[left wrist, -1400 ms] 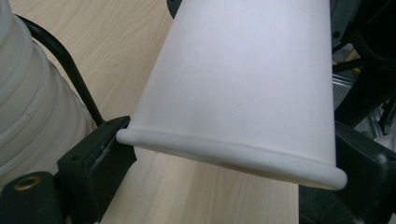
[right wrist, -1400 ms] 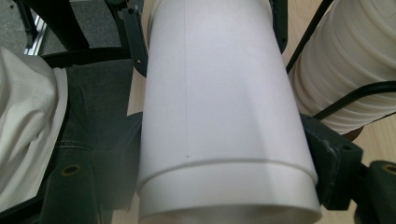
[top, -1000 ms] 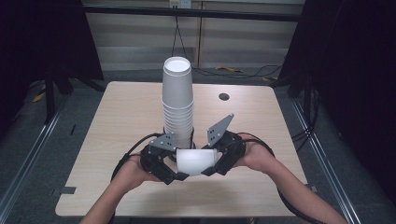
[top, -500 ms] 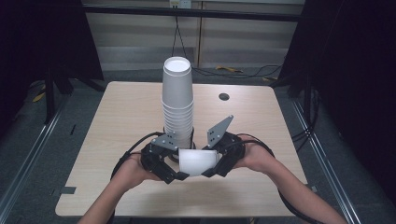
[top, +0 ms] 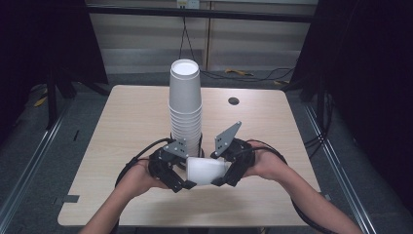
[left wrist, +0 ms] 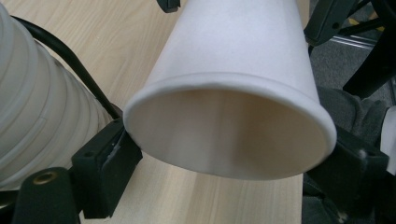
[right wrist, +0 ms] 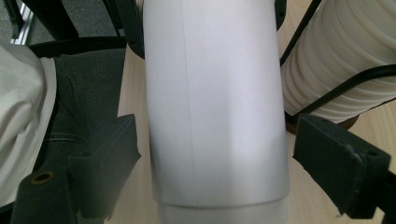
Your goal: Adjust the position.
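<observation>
A white paper cup (top: 207, 169) lies level between my two grippers, just above the wooden table (top: 122, 122) near its front edge. My left gripper (top: 186, 184) is shut on the cup's open rim (left wrist: 233, 93), one pad on each side. My right gripper (top: 218, 181) sits around the cup's narrow end (right wrist: 215, 102). Its jaws have just been opening, and both pads (right wrist: 107, 154) stand clear of the cup wall. A tall stack of white cups (top: 185, 105) stands upright just behind the grippers, and it also rises beside the held cup (left wrist: 37, 107) (right wrist: 336, 56).
A small dark hole (top: 233, 101) marks the table's far right part. Black cables (left wrist: 79, 70) loop from the grippers past the foot of the stack. Dark frames and curtains flank the table. The person's lap (right wrist: 79, 93) lies below the table's front edge.
</observation>
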A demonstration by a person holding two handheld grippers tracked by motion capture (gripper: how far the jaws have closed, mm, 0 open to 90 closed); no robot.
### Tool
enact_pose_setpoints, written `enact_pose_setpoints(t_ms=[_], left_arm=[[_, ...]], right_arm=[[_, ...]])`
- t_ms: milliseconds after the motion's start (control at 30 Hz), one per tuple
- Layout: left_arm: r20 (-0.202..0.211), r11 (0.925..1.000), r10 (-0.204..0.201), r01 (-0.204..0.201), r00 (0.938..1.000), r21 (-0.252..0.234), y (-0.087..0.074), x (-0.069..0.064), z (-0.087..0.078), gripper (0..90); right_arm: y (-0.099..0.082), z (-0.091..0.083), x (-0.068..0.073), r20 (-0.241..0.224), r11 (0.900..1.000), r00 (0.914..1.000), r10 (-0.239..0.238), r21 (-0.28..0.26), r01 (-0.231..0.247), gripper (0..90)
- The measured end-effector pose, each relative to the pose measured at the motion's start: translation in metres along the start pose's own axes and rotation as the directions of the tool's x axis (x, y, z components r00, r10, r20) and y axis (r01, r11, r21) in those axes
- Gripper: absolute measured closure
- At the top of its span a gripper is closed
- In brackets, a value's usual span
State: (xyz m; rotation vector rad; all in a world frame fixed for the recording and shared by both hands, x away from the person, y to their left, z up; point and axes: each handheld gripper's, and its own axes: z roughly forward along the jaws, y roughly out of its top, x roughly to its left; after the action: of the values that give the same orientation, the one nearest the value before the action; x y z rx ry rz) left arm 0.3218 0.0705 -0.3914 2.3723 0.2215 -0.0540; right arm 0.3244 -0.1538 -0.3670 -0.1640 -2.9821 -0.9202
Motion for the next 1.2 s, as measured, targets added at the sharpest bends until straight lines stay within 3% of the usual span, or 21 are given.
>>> enact_pose_setpoints(t_ms=[100,167,700,900,1200], left_arm=[[-0.007,0.9996,0.02,-0.02,0.9998,0.019,0.002,0.0,0.002,15.2],[0.001,0.9999,0.007,-0.007,1.0,0.009,0.002,-0.001,0.003,15.2],[0.0,0.9992,0.019,-0.019,0.9998,0.036,0.005,-0.002,0.007,15.0],[0.002,0.999,0.012,-0.013,0.9999,0.043,0.005,-0.002,0.007,15.0],[0.002,0.9985,0.02,-0.02,0.9998,0.051,0.006,-0.003,0.008,15.0]], right_arm=[[0.003,0.0,0.001,-0.002,0.9999,0.9999,-0.01,0.005,0.01,13.5],[0.004,0.0,0.001,-0.002,0.9998,0.9999,-0.017,0.007,0.017,13.5],[0.009,0.006,0.003,-0.024,0.9985,0.9994,-0.026,0.048,0.027,13.7],[0.011,0.01,0.005,-0.023,0.9885,0.9991,-0.034,0.146,0.037,14.3],[0.015,0.014,0.007,-0.021,0.9763,0.9986,-0.048,0.21,0.052,15.3]])
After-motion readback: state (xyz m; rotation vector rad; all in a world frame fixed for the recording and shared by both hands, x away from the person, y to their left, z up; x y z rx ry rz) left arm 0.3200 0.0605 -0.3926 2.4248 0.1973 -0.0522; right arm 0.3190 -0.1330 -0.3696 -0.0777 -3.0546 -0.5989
